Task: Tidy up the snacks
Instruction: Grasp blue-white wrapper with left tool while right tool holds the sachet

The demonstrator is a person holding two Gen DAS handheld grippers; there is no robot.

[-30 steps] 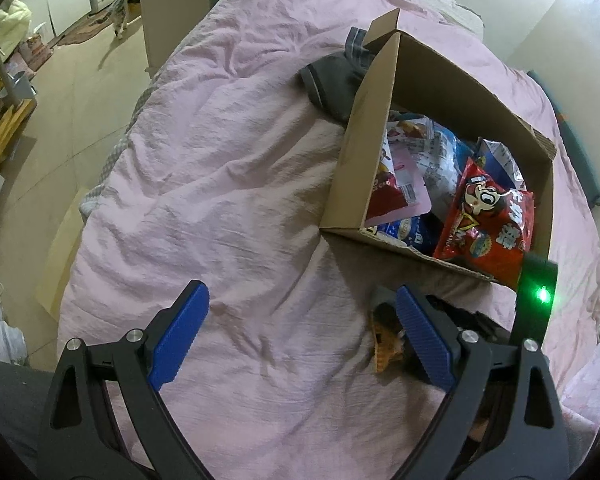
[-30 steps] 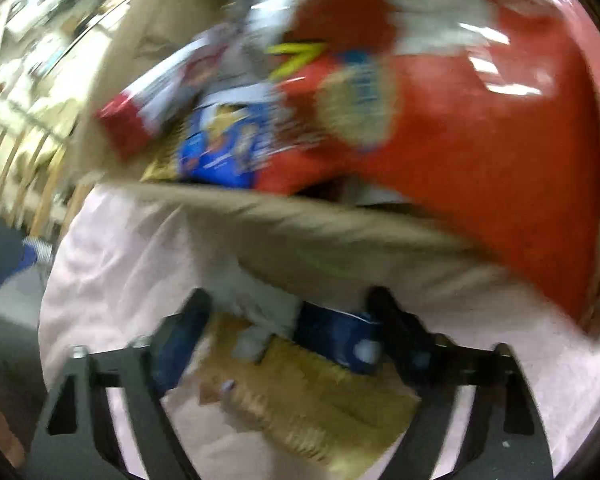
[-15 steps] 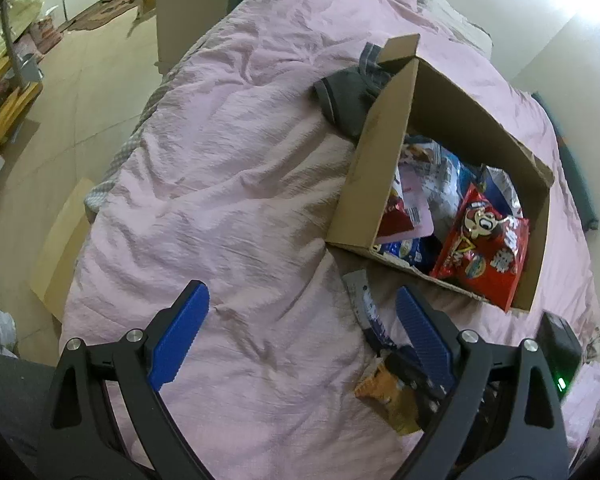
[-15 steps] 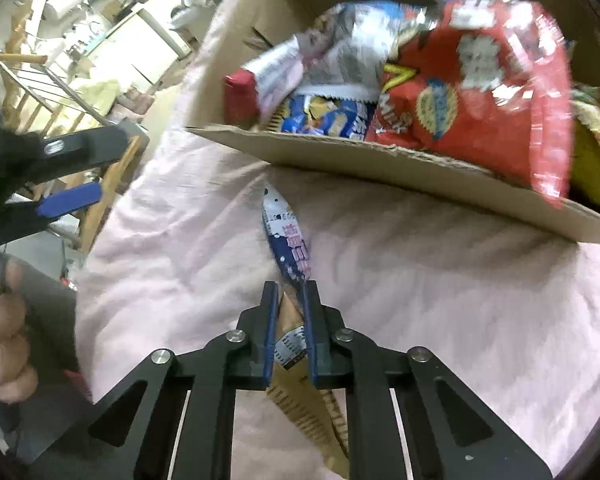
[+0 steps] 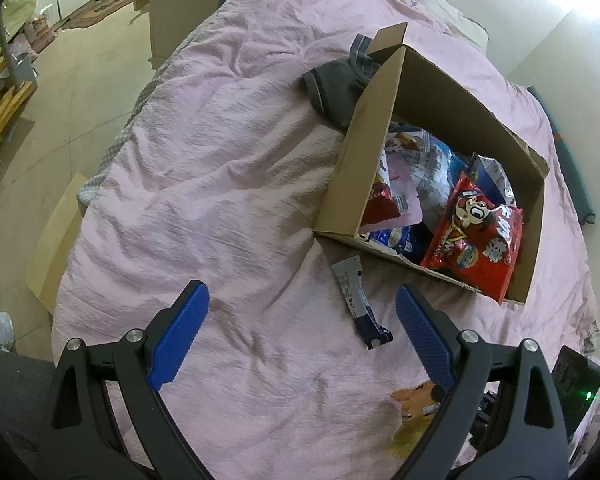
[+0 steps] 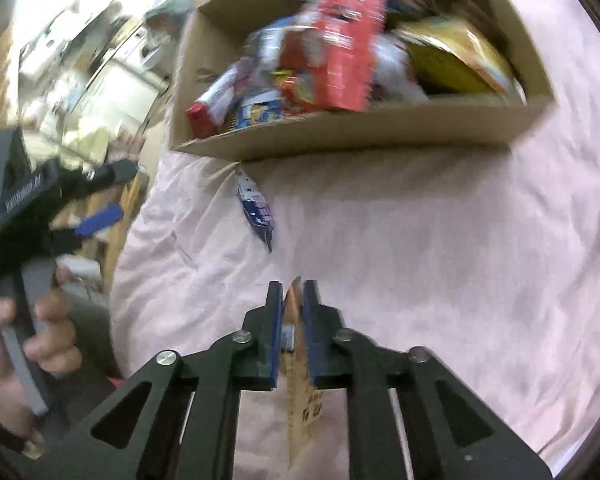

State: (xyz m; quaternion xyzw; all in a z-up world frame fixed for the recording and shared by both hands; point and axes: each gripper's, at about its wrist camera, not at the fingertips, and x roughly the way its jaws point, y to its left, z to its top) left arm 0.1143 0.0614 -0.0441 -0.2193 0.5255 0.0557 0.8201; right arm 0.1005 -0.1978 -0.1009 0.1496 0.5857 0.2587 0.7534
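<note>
A cardboard box (image 5: 354, 168) (image 6: 340, 136) full of snack bags lies on the pink bedspread (image 5: 204, 184), a red bag (image 5: 476, 240) leaning at its near side. My right gripper (image 6: 293, 292) is shut on a tan-orange snack packet (image 6: 300, 396), held edge-on between the blue pads and lifted off the bed; in the left wrist view that packet (image 5: 414, 404) shows at the lower right. A grey and blue packet (image 5: 358, 304) (image 6: 255, 208) lies flat on the bedspread just in front of the box. My left gripper (image 5: 302, 340) hangs open over the bed, nothing between its fingers.
A dark grey garment (image 5: 336, 88) lies against the box's far left corner. The bed's left edge drops to a tiled floor (image 5: 68, 92) with a flat cardboard sheet (image 5: 54, 244). A hand (image 6: 40, 320) holds the left gripper's handle at the left of the right wrist view.
My right gripper closed on the tan-orange packet near the box and pulled back with it, lifting it off the bed. The grey and blue packet stayed on the bedspread. The left gripper stayed open.
</note>
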